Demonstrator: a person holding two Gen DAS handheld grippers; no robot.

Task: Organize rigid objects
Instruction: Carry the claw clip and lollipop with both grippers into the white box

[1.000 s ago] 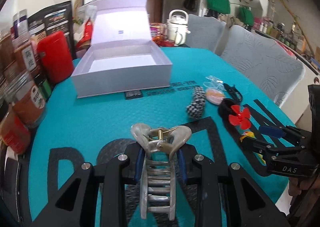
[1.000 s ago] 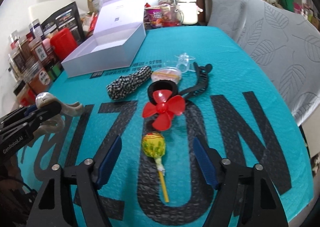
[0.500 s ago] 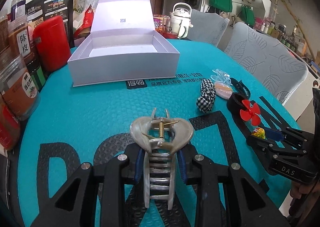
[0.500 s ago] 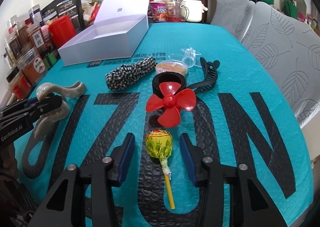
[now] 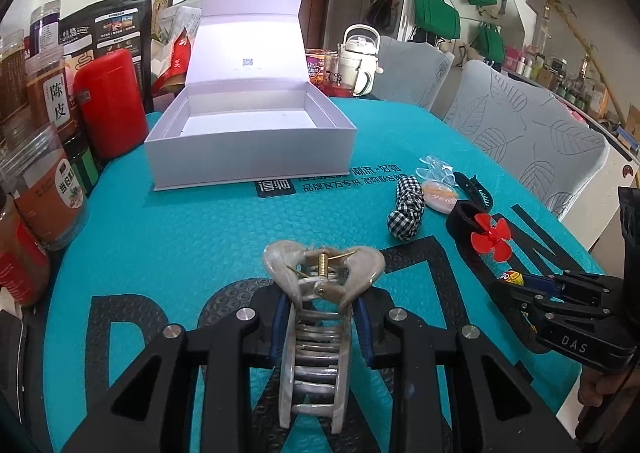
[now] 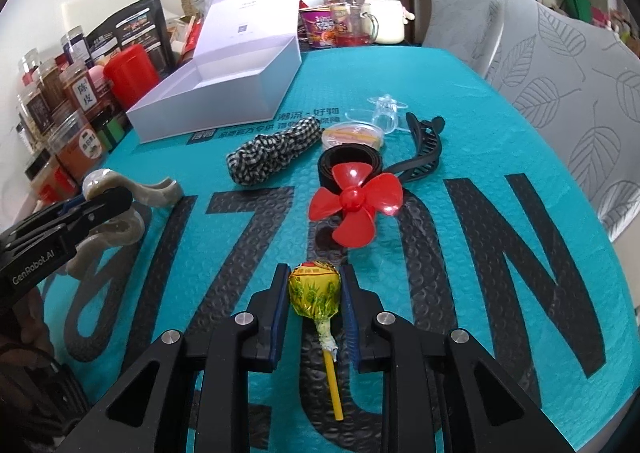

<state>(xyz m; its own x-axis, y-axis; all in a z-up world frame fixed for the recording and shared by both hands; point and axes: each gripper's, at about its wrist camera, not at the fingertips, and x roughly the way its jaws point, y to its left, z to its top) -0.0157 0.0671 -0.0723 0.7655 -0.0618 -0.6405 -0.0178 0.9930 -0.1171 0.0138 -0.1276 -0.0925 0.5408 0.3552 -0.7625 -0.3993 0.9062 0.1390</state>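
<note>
A pearl-grey hair claw (image 5: 320, 285) lies lengthwise between my left gripper's (image 5: 320, 317) blue pads, gripped and held just above the teal mat (image 5: 180, 237); the right wrist view shows the claw (image 6: 156, 193) in that gripper (image 6: 108, 201) too. My right gripper (image 6: 314, 281) is closing the last bit, and its pads press both sides of the yellow-wrapped lollipop (image 6: 314, 291), whose stick lies on the mat. An open white box (image 5: 248, 149) stands at the back left. A red fan (image 6: 354, 205), a checked scrunchie (image 6: 272, 153) and a black clip (image 6: 424, 145) lie between.
Jars (image 5: 48, 189) and a red canister (image 5: 110, 101) line the table's left edge. A cream kettle (image 5: 360, 61) and cups stand behind the box. Grey chairs (image 5: 520, 149) flank the right side. A clear clip (image 6: 386, 109) and a round orange case (image 6: 354, 133) lie near the scrunchie.
My right gripper's jaws have narrowed from wide apart to pressing on the lollipop's head. The left gripper keeps its hold on the hair claw, with the box now more centred ahead.
</note>
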